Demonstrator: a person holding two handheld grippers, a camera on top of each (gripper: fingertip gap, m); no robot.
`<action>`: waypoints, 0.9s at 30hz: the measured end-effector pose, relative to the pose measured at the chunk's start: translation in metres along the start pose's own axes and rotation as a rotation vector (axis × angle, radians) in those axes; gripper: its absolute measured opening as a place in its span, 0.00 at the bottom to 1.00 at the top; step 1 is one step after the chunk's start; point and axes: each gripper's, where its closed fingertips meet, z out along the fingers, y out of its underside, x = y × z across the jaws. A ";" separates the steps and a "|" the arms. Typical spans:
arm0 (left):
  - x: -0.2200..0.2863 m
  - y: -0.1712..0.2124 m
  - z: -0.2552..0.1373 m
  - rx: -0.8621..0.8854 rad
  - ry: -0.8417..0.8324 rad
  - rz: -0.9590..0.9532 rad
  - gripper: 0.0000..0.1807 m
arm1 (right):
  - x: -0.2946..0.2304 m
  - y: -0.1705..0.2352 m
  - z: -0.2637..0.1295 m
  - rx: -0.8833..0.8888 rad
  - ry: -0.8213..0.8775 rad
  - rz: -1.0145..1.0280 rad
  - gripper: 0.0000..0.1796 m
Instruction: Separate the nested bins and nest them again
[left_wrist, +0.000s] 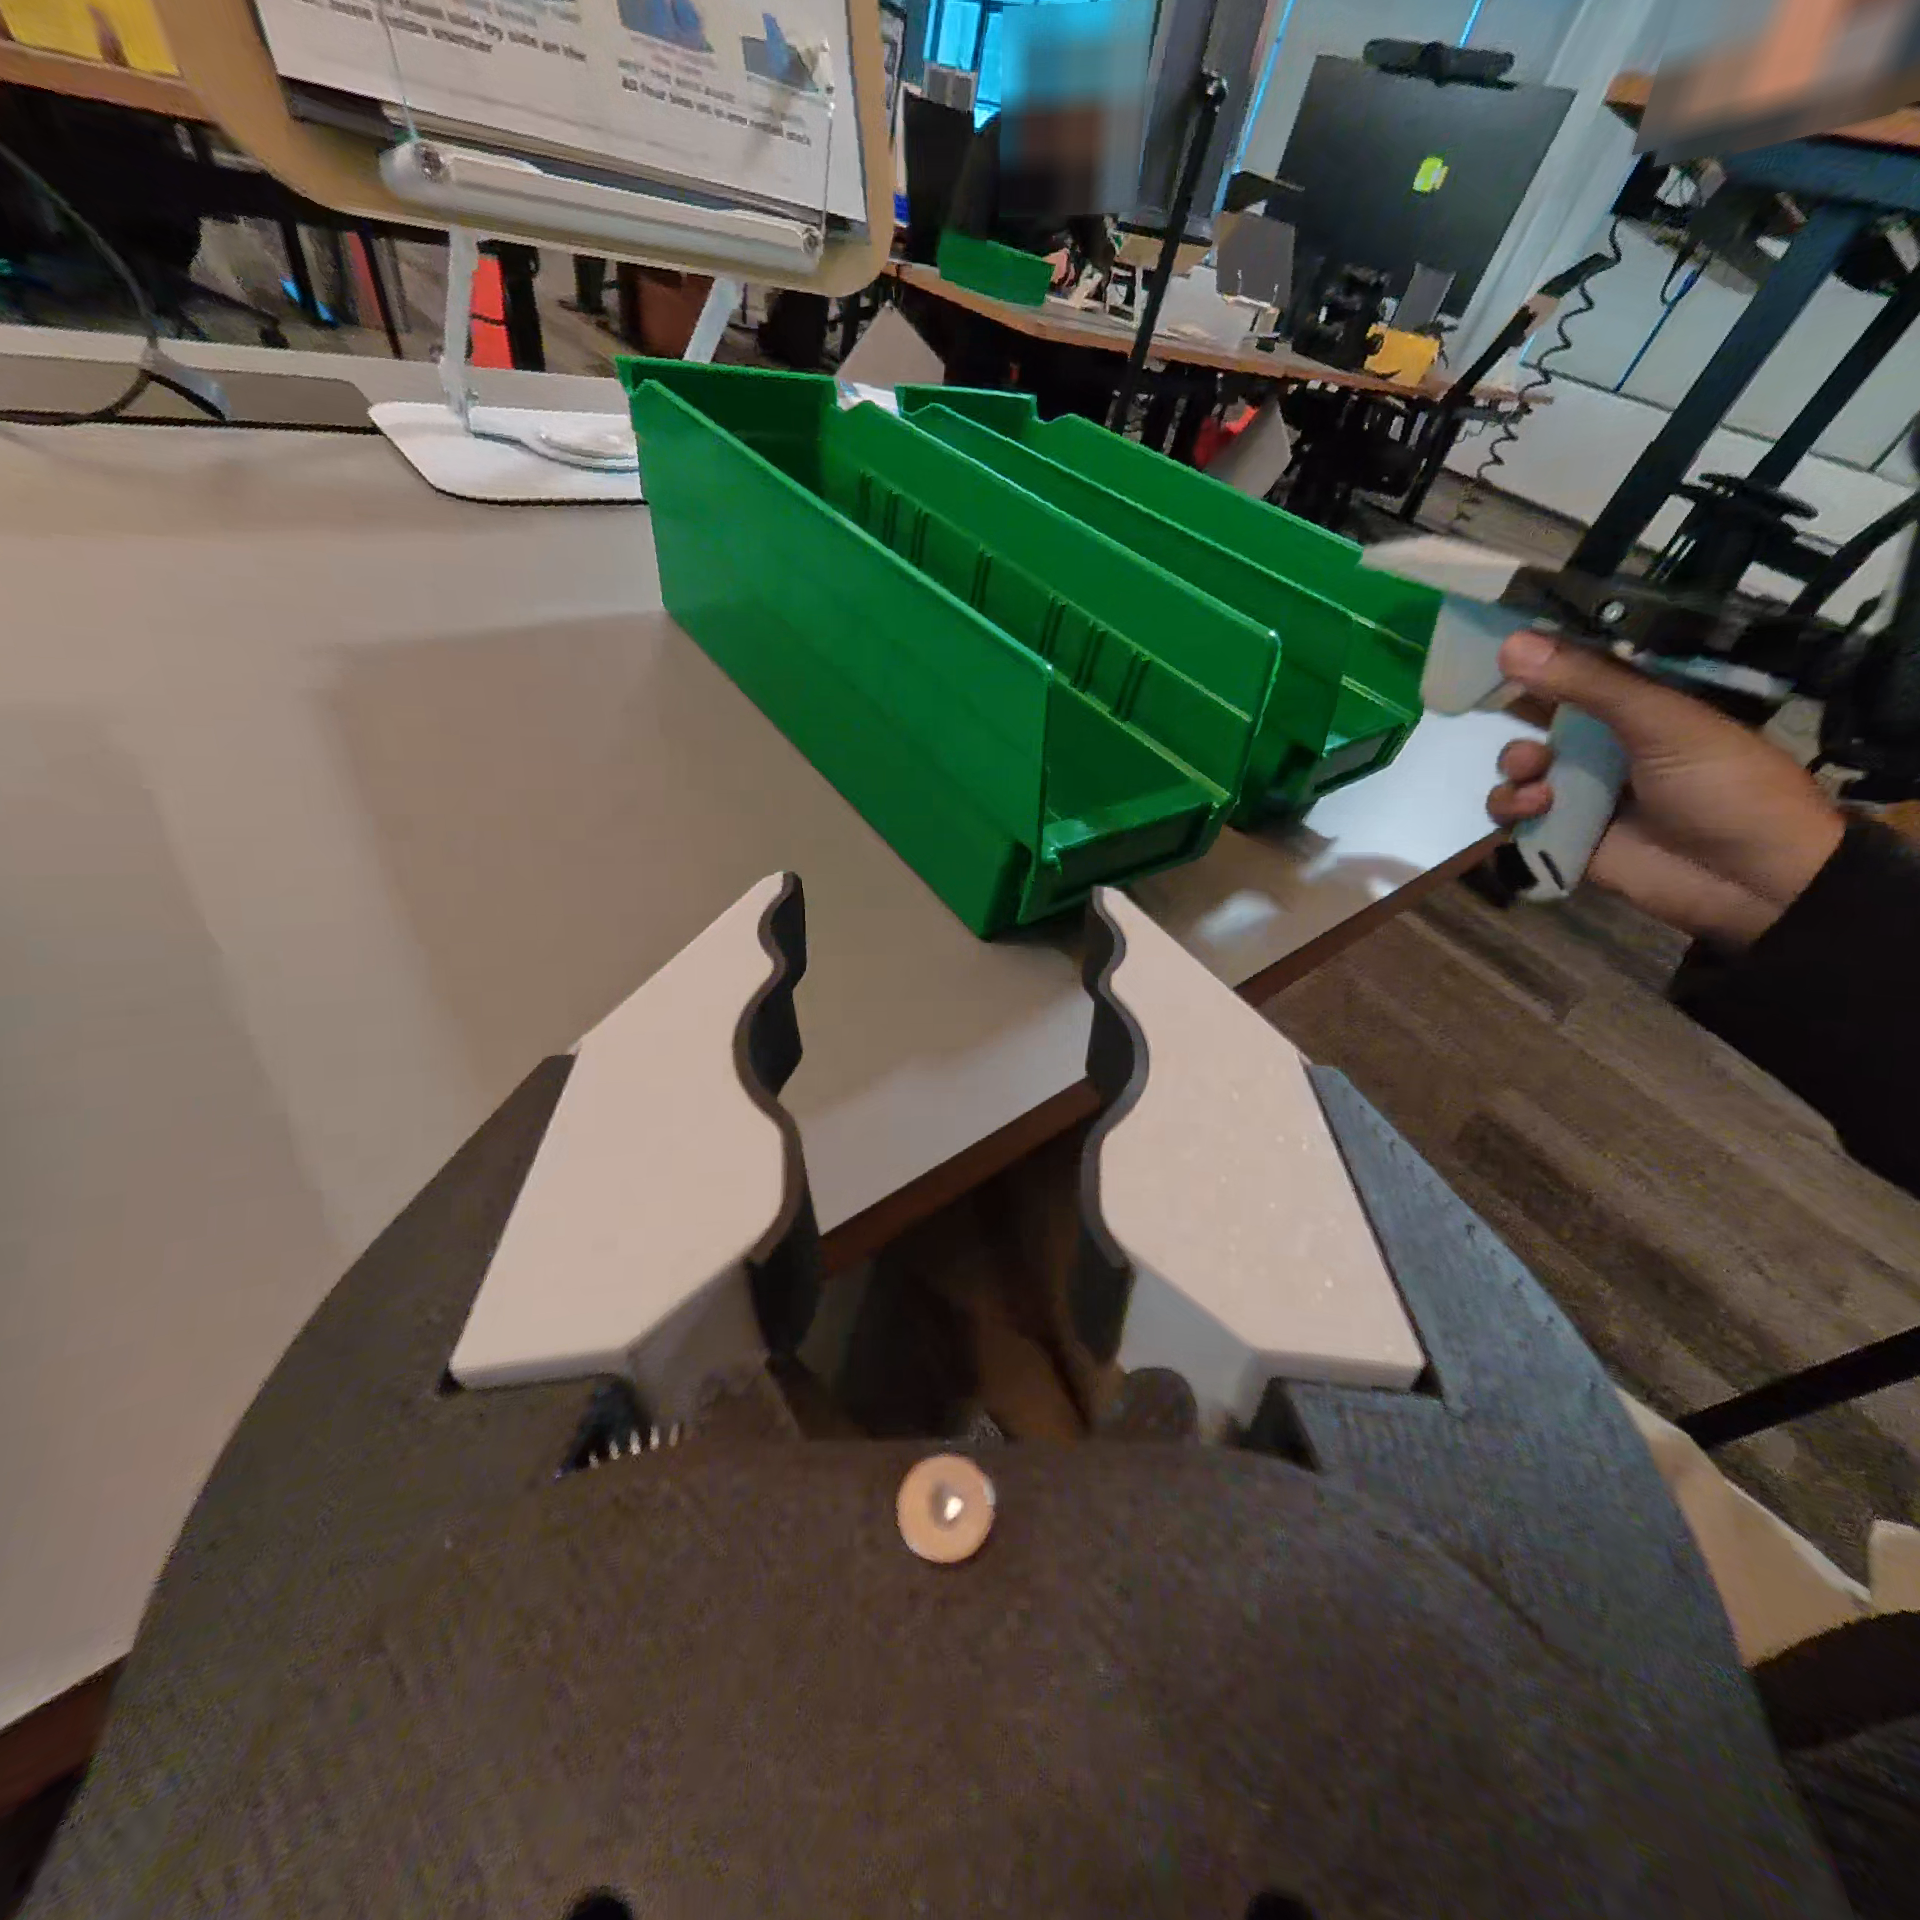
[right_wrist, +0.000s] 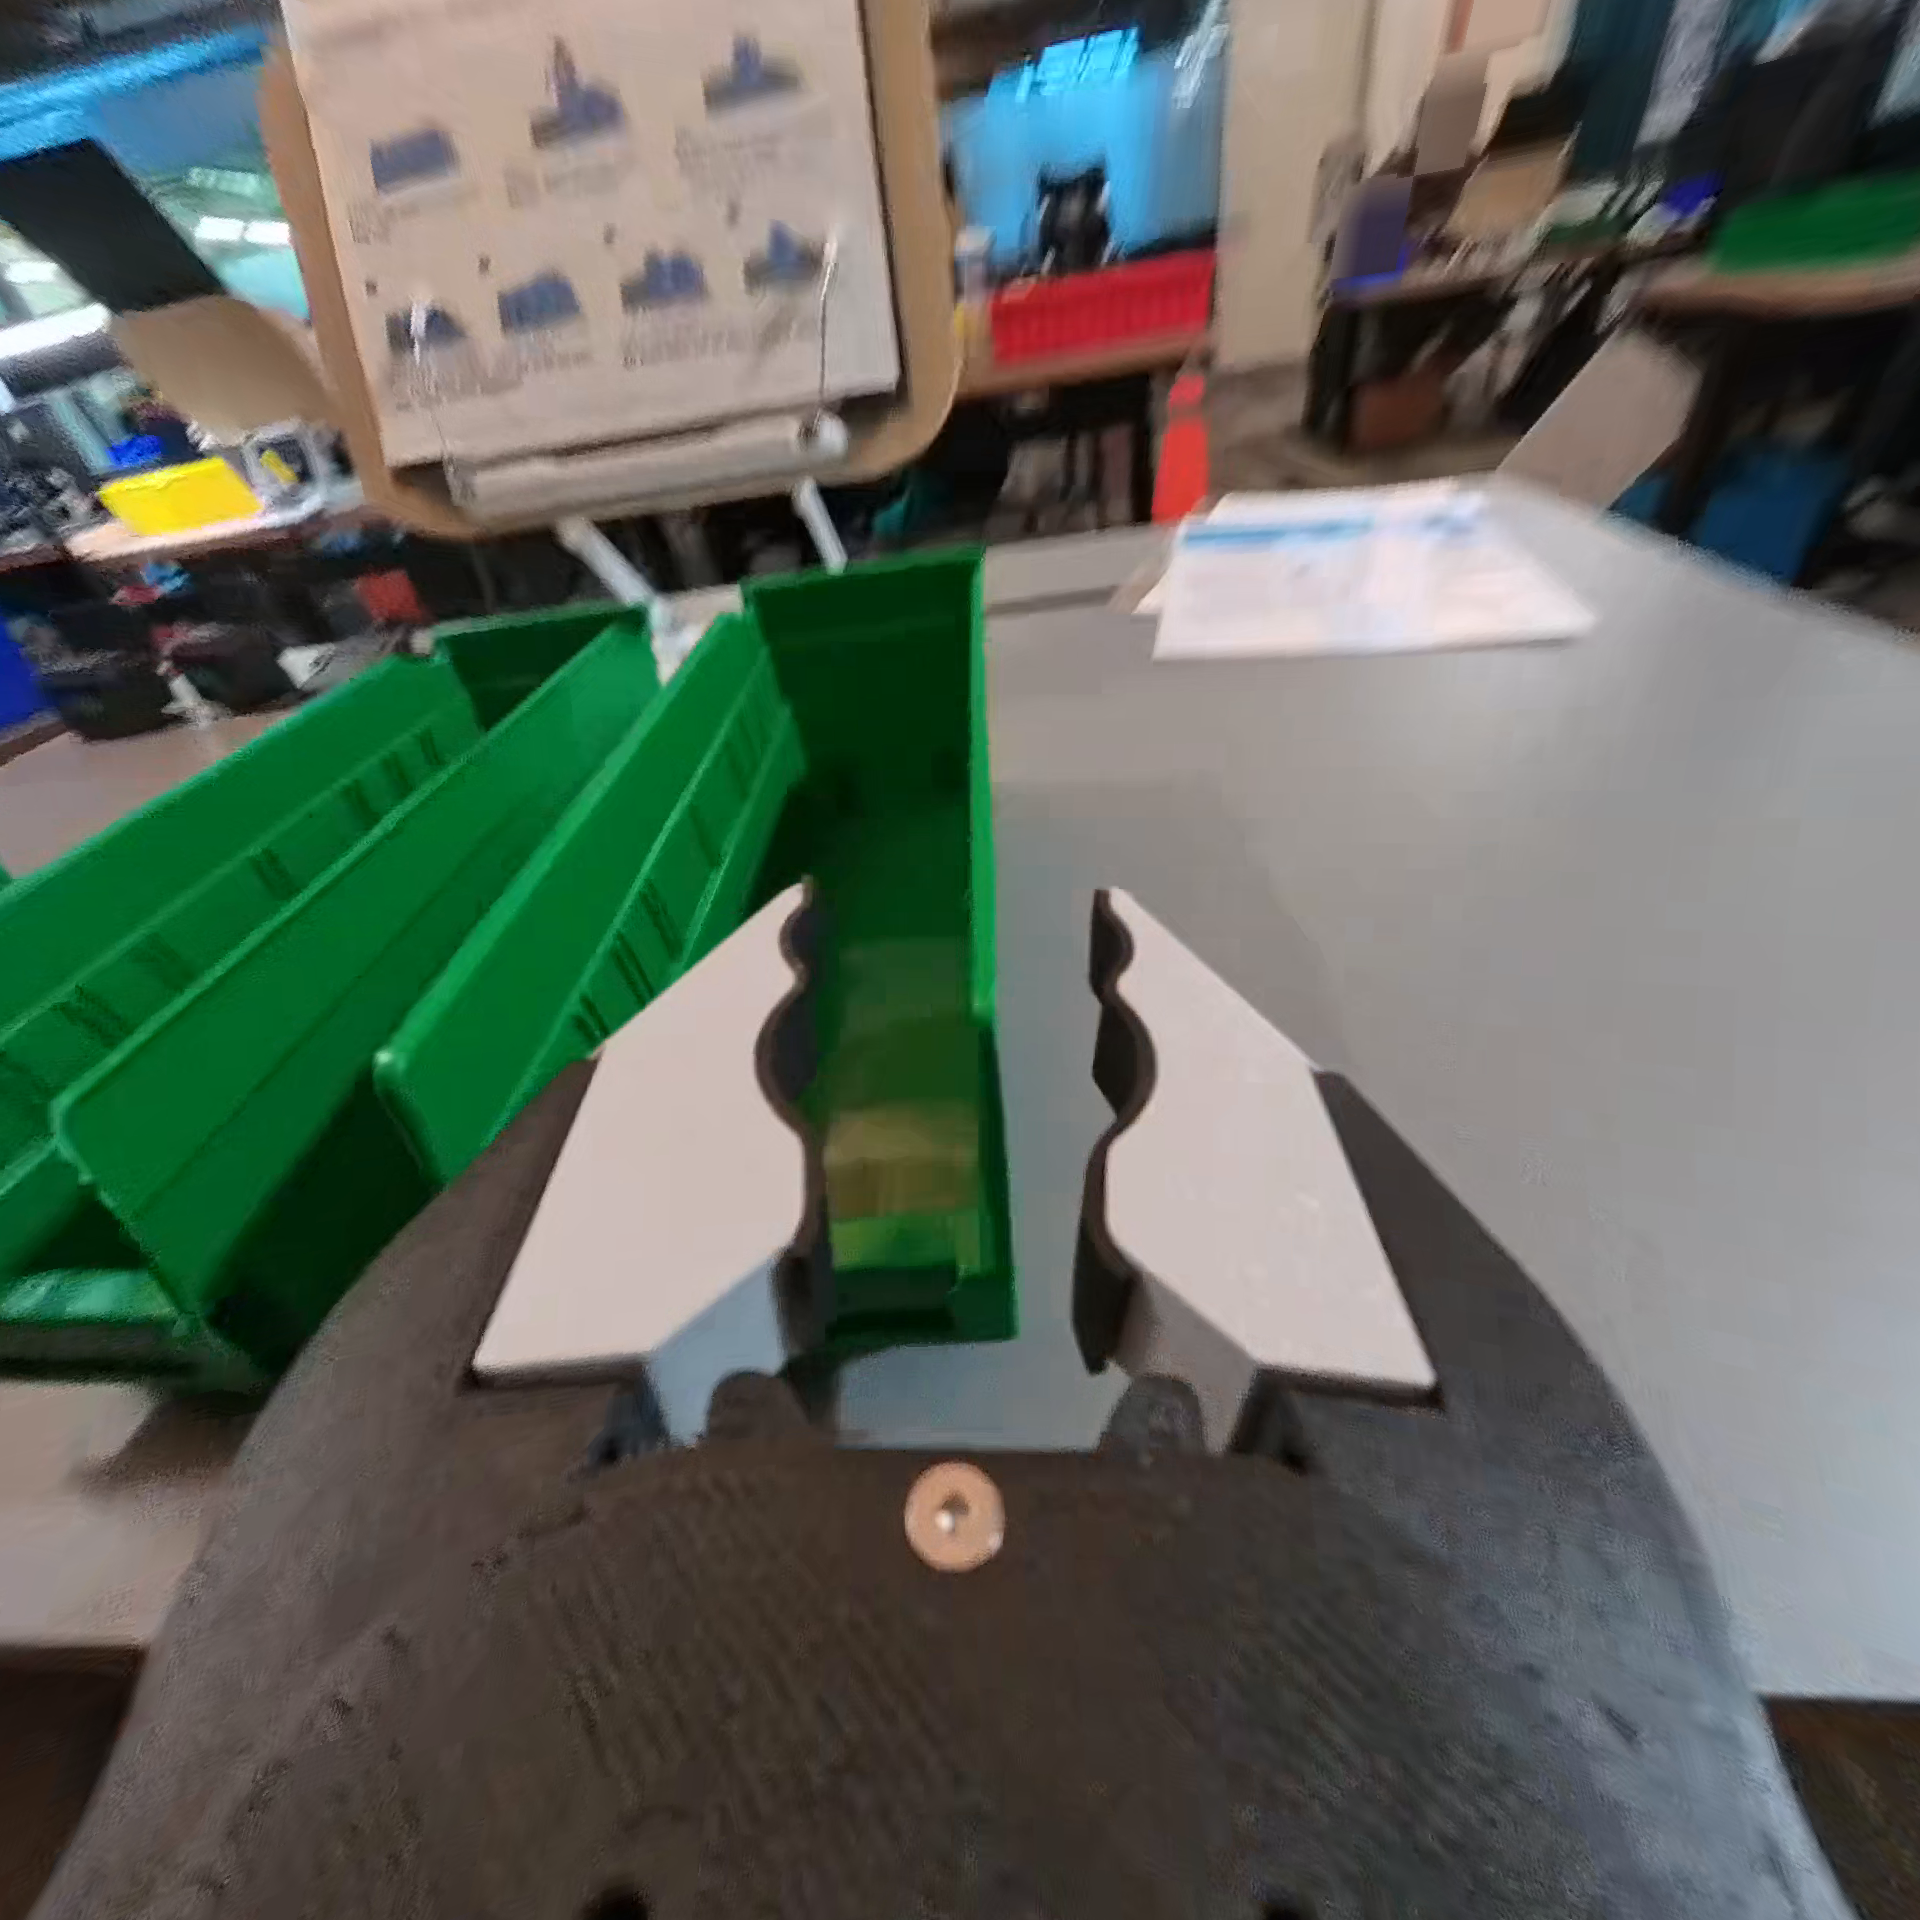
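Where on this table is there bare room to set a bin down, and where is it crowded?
Free: the grey tabletop right of the nearer green bin, up to the paper sheet; also the stretch left of the bins, in front of the stand base. Crowded: the two bins lie close together, by the table's edge.

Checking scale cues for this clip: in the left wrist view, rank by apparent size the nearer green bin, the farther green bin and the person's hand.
1. Nearer green bin, largest.
2. Farther green bin, partly hidden behind the first; they may match in real size.
3. Person's hand, smallest, gripping the right hand-held gripper's handle.
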 end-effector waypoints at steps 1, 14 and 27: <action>-0.001 0.000 0.000 0.000 0.004 -0.013 0.28 | -0.002 0.011 0.005 -0.057 -0.024 0.016 0.29; 0.018 0.013 0.004 -0.041 0.053 0.017 0.28 | 0.030 0.018 0.003 -0.115 0.031 0.283 0.02; 0.102 -0.003 0.001 0.039 0.198 -0.026 0.36 | -0.141 -0.065 -0.078 0.277 -0.180 0.046 0.01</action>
